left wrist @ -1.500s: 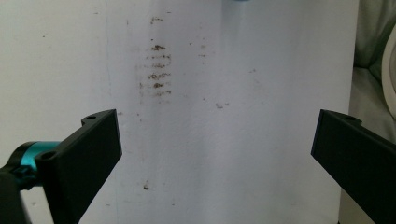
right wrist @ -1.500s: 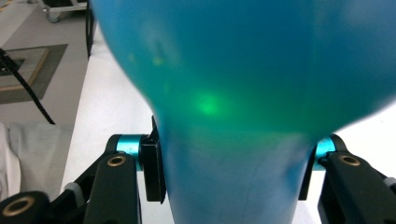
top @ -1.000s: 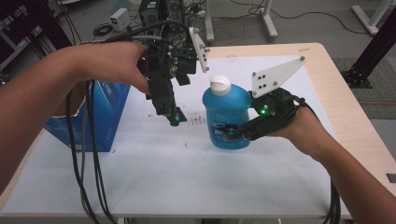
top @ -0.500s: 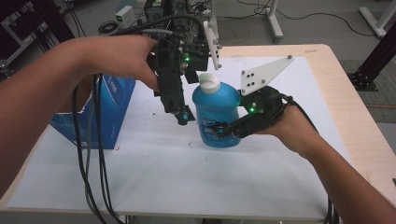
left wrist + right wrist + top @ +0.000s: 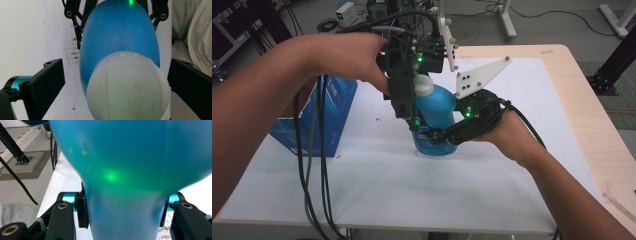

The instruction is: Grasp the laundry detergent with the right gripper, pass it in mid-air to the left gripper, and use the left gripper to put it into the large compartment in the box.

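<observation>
Blue box (image 5: 319, 117): on the table (image 5: 562, 70), well to the left of both grippers.
Left gripper (image 5: 414, 120): points down over the bottle; jaws spread wide, the white cap (image 5: 126, 87) between them, neither touching it.
Blue bottle (image 5: 434, 112): upright on the white sheet (image 5: 412, 190), between the right gripper's fingers.
Right gripper (image 5: 437, 137): clamped on the bottle's lower body, one finger (image 5: 81, 208) pressed against each side.

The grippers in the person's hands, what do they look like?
Both are black, boxy tools. The left gripper and the right gripper each glow with a small green light and trail black cables. A pale grey three-cornered plate with small holes sits on the right one. Teal rings sit at the jaw joints. The forearms are bare, no sleeves.
</observation>
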A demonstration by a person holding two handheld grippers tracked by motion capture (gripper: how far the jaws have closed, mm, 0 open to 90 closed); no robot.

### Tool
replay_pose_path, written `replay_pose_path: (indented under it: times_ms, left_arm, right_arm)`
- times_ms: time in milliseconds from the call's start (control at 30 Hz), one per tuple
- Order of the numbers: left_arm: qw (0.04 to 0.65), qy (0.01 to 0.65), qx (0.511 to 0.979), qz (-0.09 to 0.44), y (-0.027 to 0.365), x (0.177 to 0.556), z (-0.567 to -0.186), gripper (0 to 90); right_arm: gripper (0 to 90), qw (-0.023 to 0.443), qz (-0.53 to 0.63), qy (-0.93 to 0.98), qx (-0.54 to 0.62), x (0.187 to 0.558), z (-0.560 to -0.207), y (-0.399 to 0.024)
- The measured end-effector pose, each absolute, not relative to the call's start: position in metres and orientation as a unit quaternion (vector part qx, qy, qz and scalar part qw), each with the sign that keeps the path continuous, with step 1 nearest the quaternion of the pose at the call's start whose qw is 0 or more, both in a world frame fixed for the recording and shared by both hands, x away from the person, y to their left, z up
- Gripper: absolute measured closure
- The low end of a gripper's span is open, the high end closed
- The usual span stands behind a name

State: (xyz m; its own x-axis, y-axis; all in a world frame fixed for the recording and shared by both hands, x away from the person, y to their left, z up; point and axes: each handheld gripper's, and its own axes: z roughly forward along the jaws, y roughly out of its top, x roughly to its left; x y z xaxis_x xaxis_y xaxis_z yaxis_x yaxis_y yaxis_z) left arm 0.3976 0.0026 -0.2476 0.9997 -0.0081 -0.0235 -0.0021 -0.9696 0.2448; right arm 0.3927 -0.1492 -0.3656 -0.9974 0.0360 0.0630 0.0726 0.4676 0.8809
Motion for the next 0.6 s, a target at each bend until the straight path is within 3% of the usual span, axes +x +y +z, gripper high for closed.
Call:
replay_pose_path:
  times_ms: [433,467,600]
  left_arm:
    - [0.12,-0.013,0.993,-0.009,0.0004,0.3972,-0.2481,3.8]
    - [0.12,-0.013,0.993,-0.009,0.0004,0.3972,-0.2481,8.0]
    - [0.118,-0.02,0.993,-0.006,-0.0013,0.3962,-0.2492,11.3]
  right_arm:
    - [45.5,0.024,-0.513,-0.858,-0.031,0.3921,-0.3633,-0.1419]
    - [45.5,0.024,-0.513,-0.858,-0.031,0.3921,-0.3633,-0.1419]
    - [45.5,0.025,-0.509,-0.86,-0.03,0.3913,-0.3637,-0.1412]
